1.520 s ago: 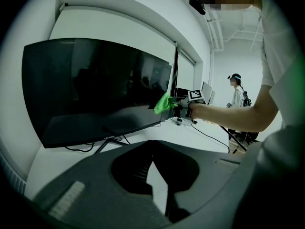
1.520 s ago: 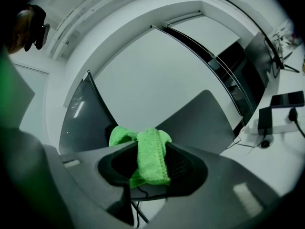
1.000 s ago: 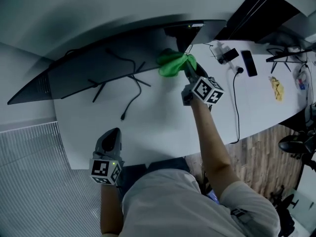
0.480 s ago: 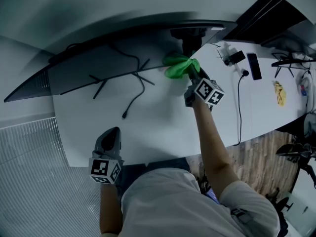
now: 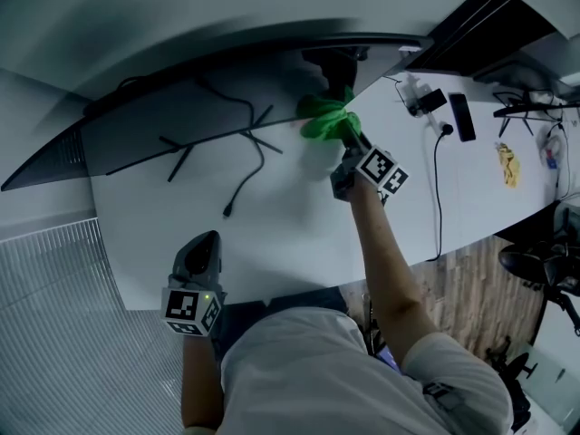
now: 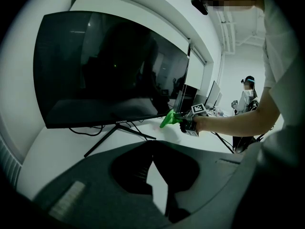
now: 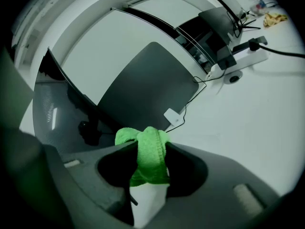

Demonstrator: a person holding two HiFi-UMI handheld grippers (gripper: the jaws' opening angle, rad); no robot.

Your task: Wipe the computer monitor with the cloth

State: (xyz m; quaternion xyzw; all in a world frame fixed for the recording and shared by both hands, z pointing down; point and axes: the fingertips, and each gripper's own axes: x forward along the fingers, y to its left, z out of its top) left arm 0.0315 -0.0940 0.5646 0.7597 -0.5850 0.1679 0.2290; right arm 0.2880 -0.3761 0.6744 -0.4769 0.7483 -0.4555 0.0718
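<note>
**Well, cloth's up at the monitor corner**

My right gripper (image 7: pixel 148 162) is clamped on the green cloth (image 7: pixel 150 144), which bunches out just ahead of its tips, right by the lower corner of the monitor (image 6: pixel 109 66). I can't tell if it's actually touching the screen. The left gripper (image 6: pixel 155 163) is pressed together on nothing, hanging low over the near edge of the worktop (image 5: pixel 290 225), well back from the other gripper.

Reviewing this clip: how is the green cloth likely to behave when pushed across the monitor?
Probably floppy: the green cloth bunches and folds between the right gripper's shut jaws. Likely light and soft, so it should flatten against the monitor rather than slide stiffly.
</note>
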